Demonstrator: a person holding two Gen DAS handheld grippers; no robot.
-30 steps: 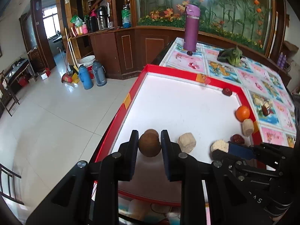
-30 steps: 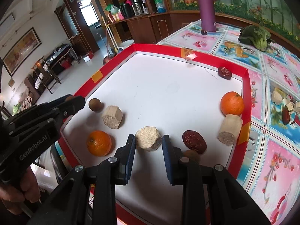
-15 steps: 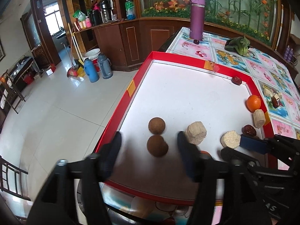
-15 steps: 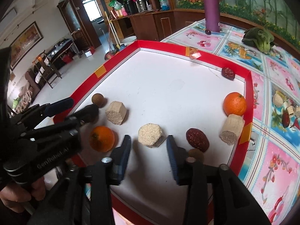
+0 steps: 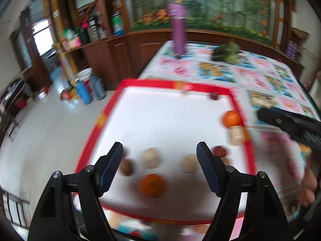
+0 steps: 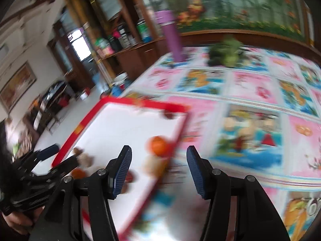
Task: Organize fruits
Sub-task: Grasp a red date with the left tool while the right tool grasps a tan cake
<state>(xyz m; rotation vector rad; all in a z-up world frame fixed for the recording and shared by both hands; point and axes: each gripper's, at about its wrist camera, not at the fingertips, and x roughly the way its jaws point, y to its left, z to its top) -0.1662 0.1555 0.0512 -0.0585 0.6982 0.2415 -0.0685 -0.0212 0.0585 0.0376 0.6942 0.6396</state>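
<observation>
A white tray with a red rim (image 5: pixel 238 100) lies on the table, blurred by motion. Near its front edge lie an orange (image 5: pixel 152 185), a brown round fruit (image 5: pixel 126 167), two beige blocks (image 5: pixel 151 158) and a red date (image 5: pixel 219 151). A second orange (image 5: pixel 231 118) sits at the right rim above another beige block (image 5: pixel 236 135). My left gripper (image 5: pixel 159 167) hangs open and empty above the front fruits. My right gripper (image 6: pixel 158 169) is open and empty over the tray's right rim (image 6: pixel 180 132), near the orange (image 6: pixel 158 143). The right tool (image 5: pixel 291 123) shows at the right of the left wrist view.
A purple bottle (image 5: pixel 177 31) and a green leafy vegetable (image 5: pixel 227 52) stand at the far end of the patterned tablecloth (image 6: pixel 250 84). A wooden counter (image 5: pixel 120 52) and floor with bottles and a bucket (image 5: pixel 84 78) lie to the left. A hand (image 5: pixel 308 188) holds the right tool.
My left gripper let go of the brown fruit, opened wide and pulled back and up. My right gripper opened, left the beige block and swung right toward the tray's rim.
</observation>
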